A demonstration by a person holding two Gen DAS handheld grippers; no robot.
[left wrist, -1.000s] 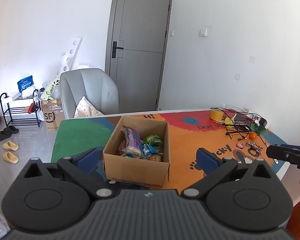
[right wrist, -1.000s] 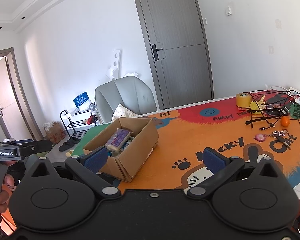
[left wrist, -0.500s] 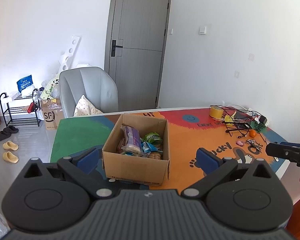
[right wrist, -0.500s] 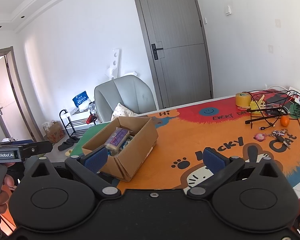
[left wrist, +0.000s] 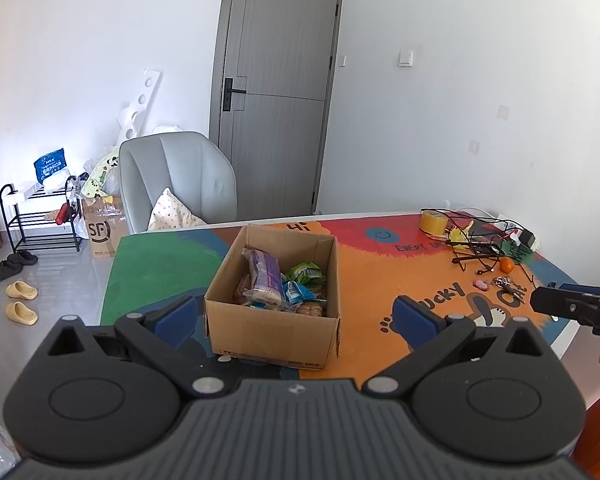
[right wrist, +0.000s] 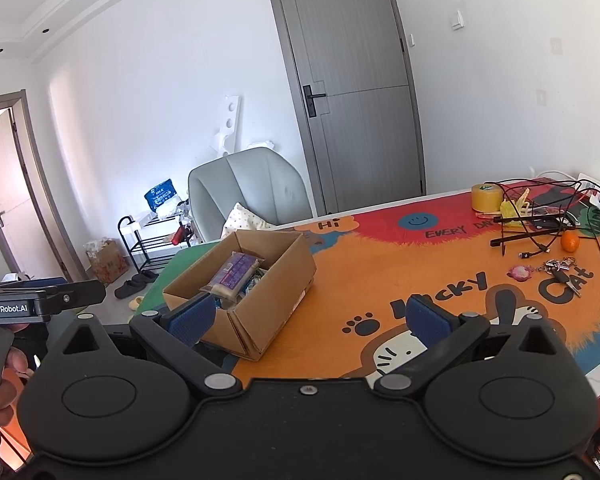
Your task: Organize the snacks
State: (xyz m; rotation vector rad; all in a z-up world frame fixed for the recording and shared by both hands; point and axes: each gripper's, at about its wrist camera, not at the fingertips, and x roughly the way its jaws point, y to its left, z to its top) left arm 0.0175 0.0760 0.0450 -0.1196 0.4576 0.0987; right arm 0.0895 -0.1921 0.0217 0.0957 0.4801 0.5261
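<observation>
An open cardboard box [left wrist: 272, 332] stands on the colourful table mat [left wrist: 380, 280], also in the right wrist view [right wrist: 260, 292]. It holds several snack packets: a purple pack [left wrist: 265, 276] on top, a green bag [left wrist: 306, 272], blue wrappers. My left gripper [left wrist: 296, 318] is open and empty, held above the table's near edge with the box between its blue pads. My right gripper [right wrist: 310, 316] is open and empty, to the right of the box. The purple pack [right wrist: 236, 274] shows there too.
A tape roll [right wrist: 486, 198], black cables and a wire stand [right wrist: 536, 224], a small orange [right wrist: 569, 242], keys [right wrist: 558, 268] lie at the table's far right. A grey chair [left wrist: 180, 180] stands behind the table. A shoe rack [left wrist: 40, 220] and door [left wrist: 276, 92] lie beyond.
Both grippers have drifted slightly; the left view has tilted a little so the box sits marginally lower and nearer. Nothing was grasped or moved.
</observation>
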